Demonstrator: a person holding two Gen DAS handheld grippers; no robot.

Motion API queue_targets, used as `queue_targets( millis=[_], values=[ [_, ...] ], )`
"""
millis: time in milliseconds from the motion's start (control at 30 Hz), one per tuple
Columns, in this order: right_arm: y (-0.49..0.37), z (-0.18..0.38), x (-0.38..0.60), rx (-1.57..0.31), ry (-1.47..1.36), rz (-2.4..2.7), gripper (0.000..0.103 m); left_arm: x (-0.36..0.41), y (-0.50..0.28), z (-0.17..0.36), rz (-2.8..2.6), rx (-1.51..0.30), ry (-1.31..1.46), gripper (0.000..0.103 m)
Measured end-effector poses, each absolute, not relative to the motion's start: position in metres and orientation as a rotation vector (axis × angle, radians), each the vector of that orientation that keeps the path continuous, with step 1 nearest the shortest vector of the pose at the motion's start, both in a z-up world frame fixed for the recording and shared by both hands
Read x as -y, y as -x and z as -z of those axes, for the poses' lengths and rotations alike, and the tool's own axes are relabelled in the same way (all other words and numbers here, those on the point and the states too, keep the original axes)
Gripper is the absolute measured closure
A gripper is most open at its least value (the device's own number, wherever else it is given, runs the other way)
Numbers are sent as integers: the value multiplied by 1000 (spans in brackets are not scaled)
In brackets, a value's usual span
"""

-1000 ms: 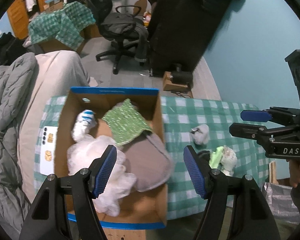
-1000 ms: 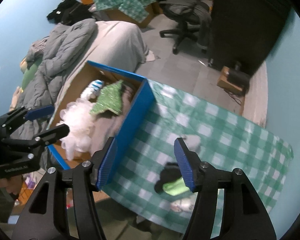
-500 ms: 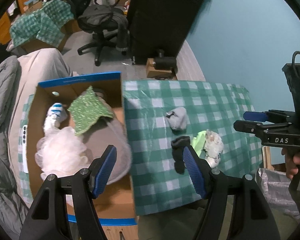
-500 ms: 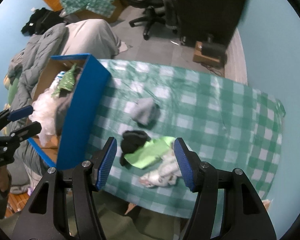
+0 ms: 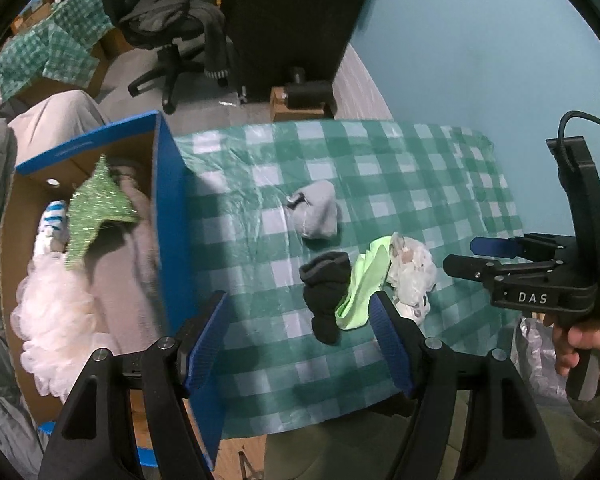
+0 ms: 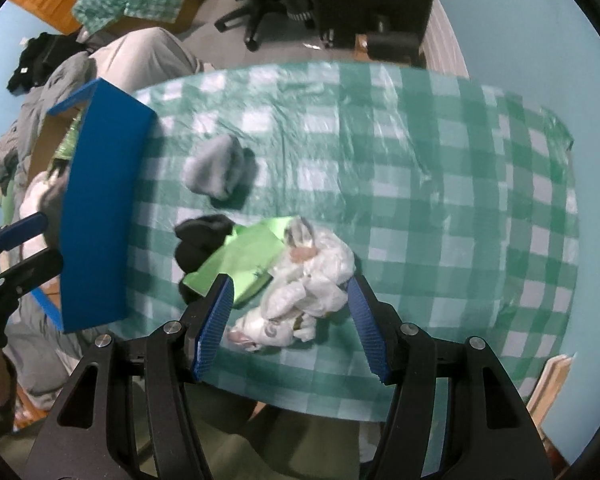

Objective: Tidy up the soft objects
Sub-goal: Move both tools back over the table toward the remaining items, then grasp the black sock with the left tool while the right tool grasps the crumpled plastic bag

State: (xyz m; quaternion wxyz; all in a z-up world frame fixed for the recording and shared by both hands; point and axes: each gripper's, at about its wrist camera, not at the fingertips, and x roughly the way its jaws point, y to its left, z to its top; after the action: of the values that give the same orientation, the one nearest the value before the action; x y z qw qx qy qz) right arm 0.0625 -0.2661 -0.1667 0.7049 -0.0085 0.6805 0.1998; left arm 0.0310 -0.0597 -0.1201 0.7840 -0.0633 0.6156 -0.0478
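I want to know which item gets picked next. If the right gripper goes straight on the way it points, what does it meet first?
Most likely the crumpled white plastic bag, which lies framed between the open right gripper fingers; the green cloth sits just beside it. Depth is unclear.

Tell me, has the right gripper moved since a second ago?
Yes. The right gripper has swung away from the blue box, over the white plastic bag on the table.

left wrist: steep down, table | right wrist: same | shared: tablecloth
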Motion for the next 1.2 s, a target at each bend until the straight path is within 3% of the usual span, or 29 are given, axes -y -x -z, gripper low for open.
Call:
queue_targets(
  millis=[967,1033,1100,1200],
  values=[
    [-50,253,252,-1629,79,-414,41,79,-66,210,111,-1453,146,31],
    [-48,258,254,-1642,95,-414,45,80,-68,217,112,-1469,137,31],
    [-48,257,255,-1628,118,-413,57,81,-69,223,115,-1484,136,31],
    [-48,256,261,-1631,111,-396,61,83,-70,228,124,-1498,134,31]
  ],
)
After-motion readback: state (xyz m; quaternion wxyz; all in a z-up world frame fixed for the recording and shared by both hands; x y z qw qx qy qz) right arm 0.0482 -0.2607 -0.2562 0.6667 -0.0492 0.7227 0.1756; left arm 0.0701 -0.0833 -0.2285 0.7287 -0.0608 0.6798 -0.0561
